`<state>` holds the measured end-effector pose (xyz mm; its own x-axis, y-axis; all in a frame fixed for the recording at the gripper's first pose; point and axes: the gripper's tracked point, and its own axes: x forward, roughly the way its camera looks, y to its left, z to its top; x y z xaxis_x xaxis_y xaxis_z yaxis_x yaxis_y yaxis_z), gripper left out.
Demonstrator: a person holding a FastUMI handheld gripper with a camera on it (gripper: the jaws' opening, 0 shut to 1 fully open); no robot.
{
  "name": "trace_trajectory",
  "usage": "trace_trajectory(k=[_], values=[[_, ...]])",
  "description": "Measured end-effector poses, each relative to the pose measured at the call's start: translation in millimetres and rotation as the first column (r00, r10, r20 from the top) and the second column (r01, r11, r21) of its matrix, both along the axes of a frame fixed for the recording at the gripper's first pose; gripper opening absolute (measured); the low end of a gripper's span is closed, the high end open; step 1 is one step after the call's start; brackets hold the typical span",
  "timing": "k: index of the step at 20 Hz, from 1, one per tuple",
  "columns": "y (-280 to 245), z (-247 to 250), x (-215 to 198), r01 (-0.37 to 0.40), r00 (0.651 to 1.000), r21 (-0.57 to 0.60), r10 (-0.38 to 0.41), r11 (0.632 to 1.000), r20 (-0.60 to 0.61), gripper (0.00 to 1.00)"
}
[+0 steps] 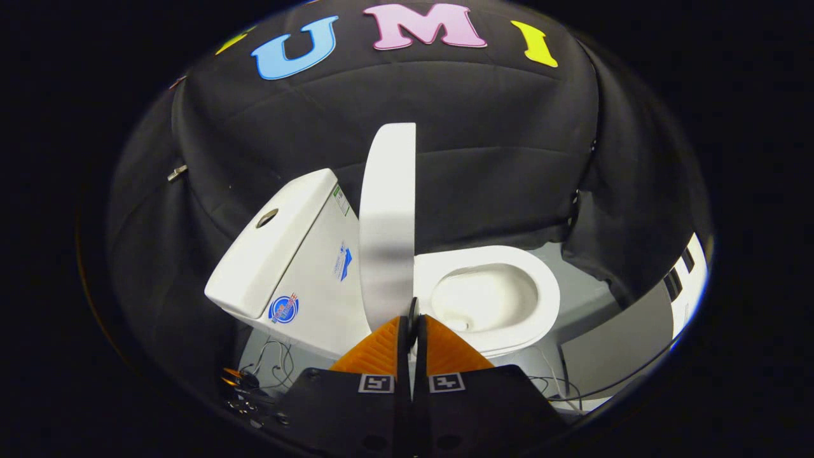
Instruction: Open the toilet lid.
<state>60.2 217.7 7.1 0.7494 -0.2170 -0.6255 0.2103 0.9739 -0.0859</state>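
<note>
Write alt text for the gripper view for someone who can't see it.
A white toilet lid stands raised on edge, its lower rim pinched by the nearly closed orange gripper. The open toilet bowl lies beyond, with the tank beside the lid.

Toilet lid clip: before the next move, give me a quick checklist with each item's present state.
1. Toilet lid raised off the bowl: ok, it stands about upright.
2. Lid resting back against the tank: not ok, a gap shows.
3. Gripper closed on the lid's edge: ok, both orange fingers pinch it.
4. Bowl open: ok.
5. Path back to the tank free: ok.
6. Hinge condition: cannot tell.
</note>
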Motion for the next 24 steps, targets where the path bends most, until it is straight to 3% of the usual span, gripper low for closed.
trace_trajectory(k=[7,16,24], values=[[31,-2,10,0.075,0.997,-0.110,-0.076,0.991,-0.002,0.05],[74,-15,22,0.032,0.999,-0.269,-0.023,0.963,0.037,0.07],[102,-30,27,-0.006,0.997,-0.323,0.029,0.946,0.066,0.10]])
